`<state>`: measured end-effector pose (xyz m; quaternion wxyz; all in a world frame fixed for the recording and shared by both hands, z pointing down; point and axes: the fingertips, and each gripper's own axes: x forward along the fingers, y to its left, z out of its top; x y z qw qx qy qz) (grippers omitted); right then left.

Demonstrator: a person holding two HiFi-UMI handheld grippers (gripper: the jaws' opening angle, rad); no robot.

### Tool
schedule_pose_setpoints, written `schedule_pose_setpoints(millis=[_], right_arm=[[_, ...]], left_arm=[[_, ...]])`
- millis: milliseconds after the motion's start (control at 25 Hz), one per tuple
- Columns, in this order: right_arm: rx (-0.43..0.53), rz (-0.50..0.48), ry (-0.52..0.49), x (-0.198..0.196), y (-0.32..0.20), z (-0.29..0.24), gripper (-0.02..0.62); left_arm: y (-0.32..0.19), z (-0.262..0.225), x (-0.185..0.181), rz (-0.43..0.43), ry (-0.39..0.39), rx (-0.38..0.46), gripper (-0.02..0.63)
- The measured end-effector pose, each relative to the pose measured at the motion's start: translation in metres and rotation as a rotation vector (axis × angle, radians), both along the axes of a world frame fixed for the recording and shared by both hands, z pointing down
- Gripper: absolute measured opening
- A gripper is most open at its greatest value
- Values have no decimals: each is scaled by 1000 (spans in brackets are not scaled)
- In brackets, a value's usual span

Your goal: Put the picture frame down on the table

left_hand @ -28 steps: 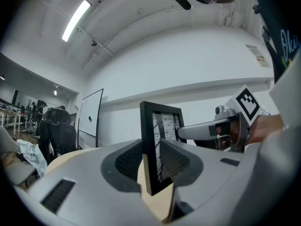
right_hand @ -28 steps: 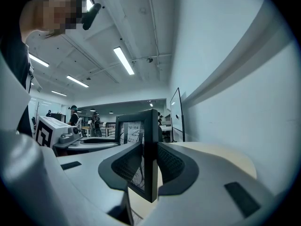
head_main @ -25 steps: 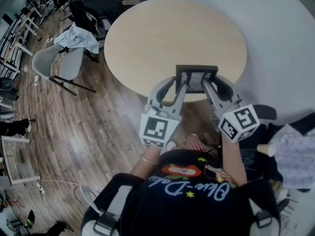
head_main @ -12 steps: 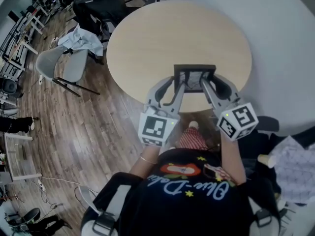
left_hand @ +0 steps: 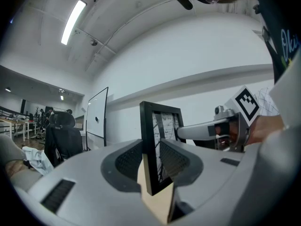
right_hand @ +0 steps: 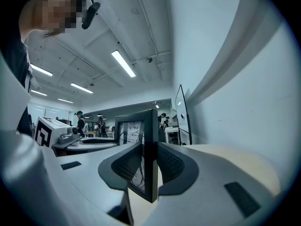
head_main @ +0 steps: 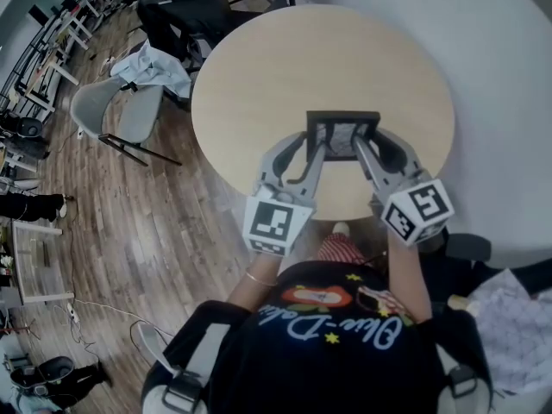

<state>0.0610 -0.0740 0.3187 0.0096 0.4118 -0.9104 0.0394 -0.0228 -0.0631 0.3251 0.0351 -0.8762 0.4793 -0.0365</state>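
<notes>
A black picture frame [head_main: 342, 134] with a black-and-white print hangs upright over the near part of the round wooden table [head_main: 285, 67]. My left gripper [head_main: 316, 152] is shut on the frame's left side and my right gripper [head_main: 362, 150] is shut on its right side. In the left gripper view the frame's [left_hand: 155, 149] edge sits clamped between the ribbed pads [left_hand: 129, 160], and the right gripper [left_hand: 214, 131] shows beyond it. In the right gripper view the frame's [right_hand: 146, 149] other edge is pinched between the pads [right_hand: 170, 163]. Whether the frame's lower edge touches the tabletop is hidden.
A grey chair [head_main: 112, 110] draped with a pale cloth [head_main: 158, 63] stands left of the table on the wood floor. A dark chair [head_main: 185, 11] sits at the table's far left. A white curved wall [head_main: 500, 76] runs to the right. Desks line the far left.
Both grippers and the frame have moved further in over the table, which now fills more of the head view. The grips look unchanged.
</notes>
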Motion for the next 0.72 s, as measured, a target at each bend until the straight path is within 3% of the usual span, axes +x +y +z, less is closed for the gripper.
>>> schedule_pose_setpoints(millis=[440,720], right_arm=[[-12,-71,-23,5,-64,-13,74],[-15,-104,-24,9,-79,-10,74]], left_arm=[[-57,-15,5,-72,-17,-18,101],[-70,-12,10,-107,-34,-19,101]])
